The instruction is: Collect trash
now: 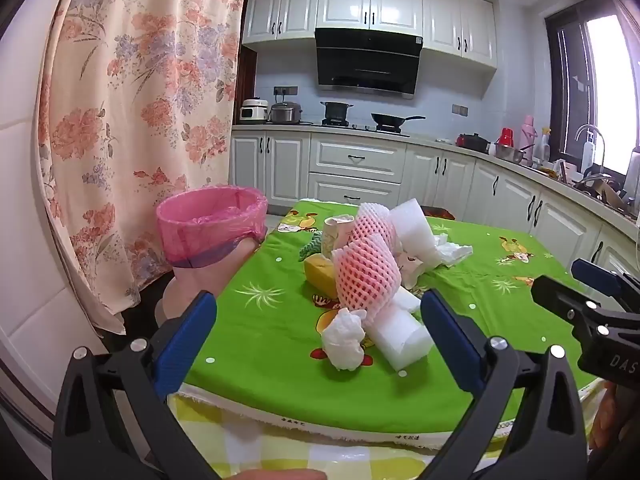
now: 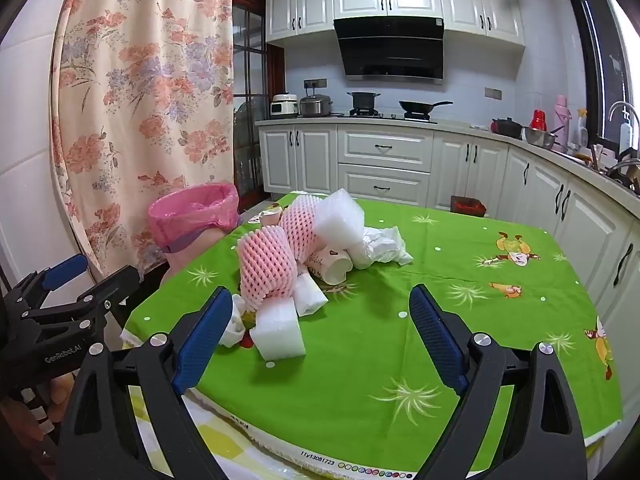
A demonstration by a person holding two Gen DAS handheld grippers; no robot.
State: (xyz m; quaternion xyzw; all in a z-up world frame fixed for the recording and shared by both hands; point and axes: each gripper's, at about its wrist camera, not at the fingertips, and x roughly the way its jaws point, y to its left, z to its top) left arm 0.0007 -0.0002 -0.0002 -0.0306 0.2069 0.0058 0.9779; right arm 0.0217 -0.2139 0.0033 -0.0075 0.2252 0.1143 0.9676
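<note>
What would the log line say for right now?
left gripper: open, empty | right gripper: open, empty | trash pile: on green cloth, untouched | bin: pink liner, beside table, left of pile

left gripper (image 1: 318,334): jaws spread wide, nothing between the pads, tipped a little downward | right gripper (image 2: 320,334): jaws wide too, empty, same downward tilt | both side by side at the near edge, apart | fingers (image 1: 276,475) just showing beneath the left gripper

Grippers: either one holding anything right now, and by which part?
Nothing held. Left gripper and right gripper both stand open, short of the trash pile on the table.
</note>
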